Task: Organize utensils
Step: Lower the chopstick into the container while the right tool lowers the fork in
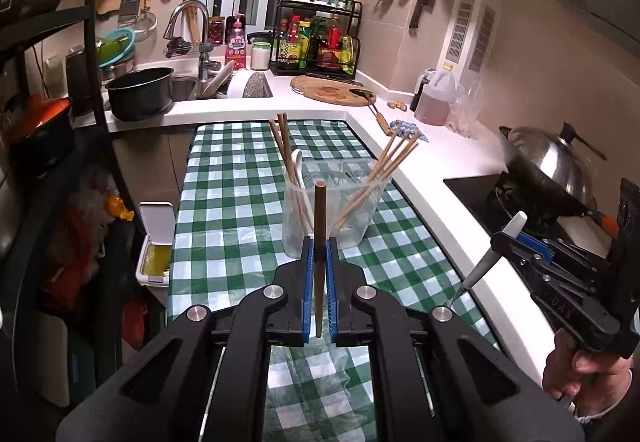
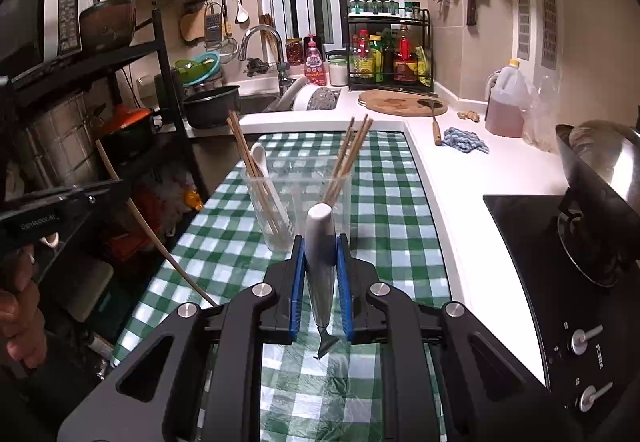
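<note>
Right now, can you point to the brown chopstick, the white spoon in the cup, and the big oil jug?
brown chopstick [image 1: 319,226], left wrist view, upper shaft.
white spoon [image 2: 259,153], right wrist view, rounded top end.
oil jug [image 2: 506,105], right wrist view, body.

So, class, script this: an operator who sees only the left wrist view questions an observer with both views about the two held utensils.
Operator: Is the right gripper squarely on its utensil?
Observer: Yes. Both blue pads press the white-handled utensil, and a small dark metal tip hangs below them.
Operator: How does my chopstick sit in the left gripper?
Observer: Slanted, with a short length above the jaws and a much longer length below them.
</note>
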Available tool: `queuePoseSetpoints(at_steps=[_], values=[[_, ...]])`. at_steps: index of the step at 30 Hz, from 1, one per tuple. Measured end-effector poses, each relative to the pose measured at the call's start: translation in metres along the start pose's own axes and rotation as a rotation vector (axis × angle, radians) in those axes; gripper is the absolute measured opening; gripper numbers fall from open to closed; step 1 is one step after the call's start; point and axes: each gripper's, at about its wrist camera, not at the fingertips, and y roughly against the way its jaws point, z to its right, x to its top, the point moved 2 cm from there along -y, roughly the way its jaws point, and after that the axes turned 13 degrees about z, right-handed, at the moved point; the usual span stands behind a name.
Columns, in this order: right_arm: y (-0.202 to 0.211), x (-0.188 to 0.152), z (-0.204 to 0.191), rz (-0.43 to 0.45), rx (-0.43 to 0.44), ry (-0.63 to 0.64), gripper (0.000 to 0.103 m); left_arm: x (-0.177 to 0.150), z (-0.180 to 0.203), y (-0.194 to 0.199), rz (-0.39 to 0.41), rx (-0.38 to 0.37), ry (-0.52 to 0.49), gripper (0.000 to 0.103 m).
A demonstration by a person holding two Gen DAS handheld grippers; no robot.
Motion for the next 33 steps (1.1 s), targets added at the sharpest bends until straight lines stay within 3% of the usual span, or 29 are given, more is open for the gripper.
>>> queuePoseSetpoints(at_steps=[9, 18, 26, 33], values=[[-0.019, 0.079, -0.005, 0.069, 0.092, -0.024, 0.015, 0.061, -0.004, -0.013, 0.057, -0.026, 0.022, 0.006], [-0.071, 0.146, -0.014, 0.173, 0.092, -0.002, 0.015, 0.126, 0.001, -0.043, 0.143, -0.028, 0.003, 0.006], [-0.135, 0.143, -0.008, 0.162, 0.063, 0.008, 0.014, 0.126, 0.001, -0.09, 0.111, -0.041, -0.006, 0.006], [-0.178, 0.11, -0.008, 0.071, 0.071, 0.022, 0.014, 0.089, -0.004, -0.132, 0.016, -0.05, -0.018, 0.006]])
